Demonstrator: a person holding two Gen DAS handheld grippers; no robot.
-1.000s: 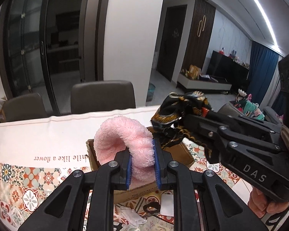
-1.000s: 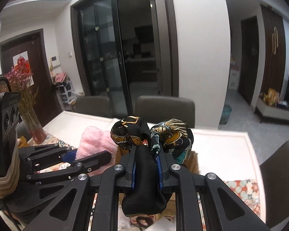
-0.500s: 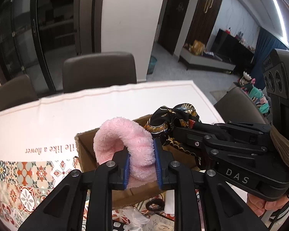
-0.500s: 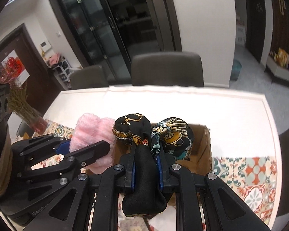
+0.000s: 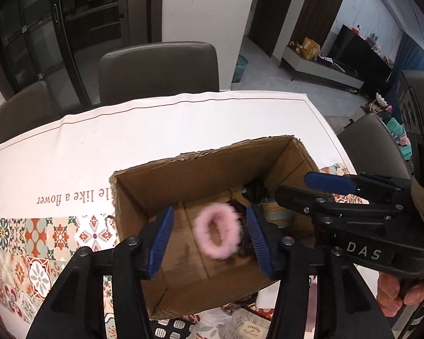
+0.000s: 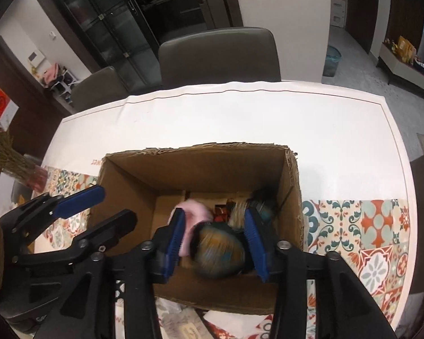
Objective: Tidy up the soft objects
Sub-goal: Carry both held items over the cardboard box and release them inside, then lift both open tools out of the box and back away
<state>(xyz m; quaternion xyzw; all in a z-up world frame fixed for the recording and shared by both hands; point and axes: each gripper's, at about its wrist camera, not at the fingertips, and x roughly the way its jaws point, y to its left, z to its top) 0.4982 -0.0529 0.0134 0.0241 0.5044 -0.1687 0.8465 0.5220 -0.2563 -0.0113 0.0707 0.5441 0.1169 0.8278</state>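
An open cardboard box (image 5: pixel 183 178) (image 6: pixel 198 166) stands on the table below both grippers. A pink fluffy scrunchie (image 5: pixel 217 231) (image 6: pixel 195 212) is blurred in mid-fall inside it, between the blue pads of my left gripper (image 5: pixel 209 226) without touching them. Those jaws are opening. A dark patterned silk scrunchie (image 6: pixel 220 251) is blurred too, loose between the pads of my right gripper (image 6: pixel 214 226), whose jaws are also opening. Each gripper shows in the other's view, the right gripper (image 5: pixel 302 189) over the box's right side and the left gripper (image 6: pixel 107 206) over its left side.
More dark patterned fabric (image 5: pixel 257 195) lies in the box's far right corner. The table carries a white cloth (image 5: pixel 155 130) and a tiled-pattern cloth (image 6: pixel 376 226). Chairs (image 5: pixel 158 67) stand behind. A vase of dried flowers (image 6: pixel 5 155) is at the left. Small packets (image 5: pixel 251 325) lie before the box.
Both grippers have tipped downward and come over the box. Both have opened, letting go of the pink scrunchie and the patterned scrunchie, which now drop into the box.
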